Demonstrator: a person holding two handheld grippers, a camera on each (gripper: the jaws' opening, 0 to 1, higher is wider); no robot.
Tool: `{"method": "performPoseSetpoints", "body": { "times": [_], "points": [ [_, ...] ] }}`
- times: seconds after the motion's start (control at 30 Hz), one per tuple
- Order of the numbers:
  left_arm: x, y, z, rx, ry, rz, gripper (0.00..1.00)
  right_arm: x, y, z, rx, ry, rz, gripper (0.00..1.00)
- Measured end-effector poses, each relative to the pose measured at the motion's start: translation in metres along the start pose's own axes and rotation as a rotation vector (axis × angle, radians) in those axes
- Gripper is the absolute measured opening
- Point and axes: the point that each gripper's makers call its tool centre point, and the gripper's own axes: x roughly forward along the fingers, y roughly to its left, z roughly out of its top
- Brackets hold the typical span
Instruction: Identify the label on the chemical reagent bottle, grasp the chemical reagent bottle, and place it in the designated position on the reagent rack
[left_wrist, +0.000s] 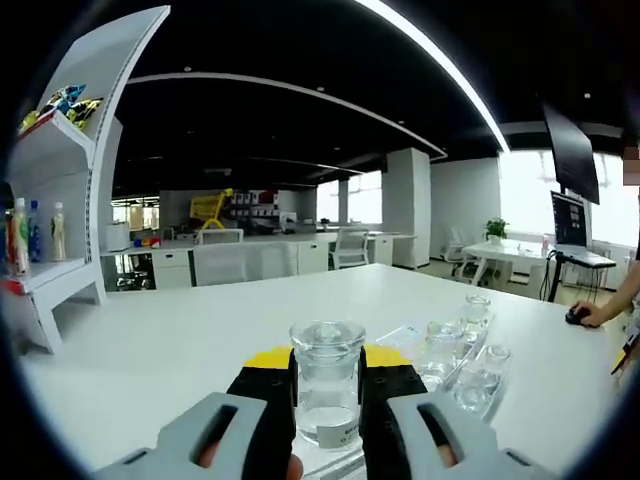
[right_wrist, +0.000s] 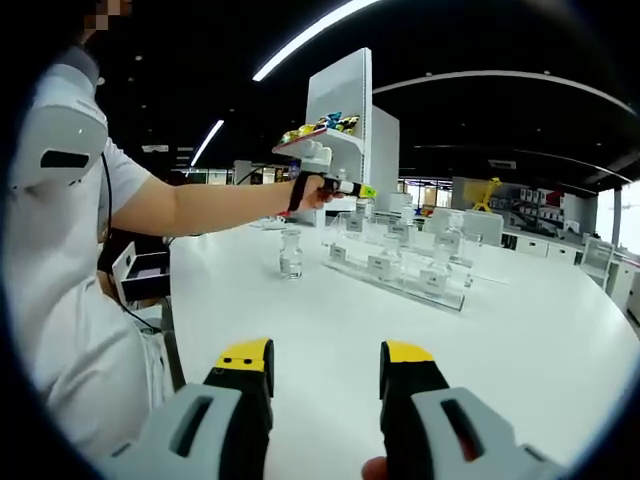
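A clear glass reagent bottle (left_wrist: 327, 380) with a wide stopper sits clamped between the yellow-tipped jaws of the left gripper (left_wrist: 327, 400), its small white label (left_wrist: 338, 433) low on the body and too small to read from the left gripper view. The clear reagent rack (left_wrist: 455, 360) lies just beyond and to the right on the white bench (left_wrist: 170, 350), already carrying several similar bottles in a row toward the bench's far right edge. The grip looks to sit on smooth, rounded glass, so the likeliest trouble is the bottle slipping or tilting between the pads if the hand swings quickly, and the loose-looking stopper could lift off with it. A second risk is the crowded rack: lowering the bottle off line could knock a neighbouring bottle or set it in the wrong slot, all the more so since the label cannot be made out here. In the right gripper view the left gripper (right_wrist: 345, 187), on a person's outstretched arm, hovers above the rack (right_wrist: 400, 275) near the bench's far side, while a lone bottle (right_wrist: 291, 253) stands apart on the bench just left of the rack's near end. The right gripper (right_wrist: 326, 375) hangs over the bench's near edge, jaws parted wide with nothing between them and touching nothing.
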Motion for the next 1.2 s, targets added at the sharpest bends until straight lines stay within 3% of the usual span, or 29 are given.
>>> {"method": "performPoseSetpoints", "body": {
  "times": [1.2],
  "points": [
    [0.004,-0.003,-0.027,0.024,0.043,-0.004,0.24,0.001,0.006,-0.009,0.006,0.027,0.007,0.41]
  ]
}}
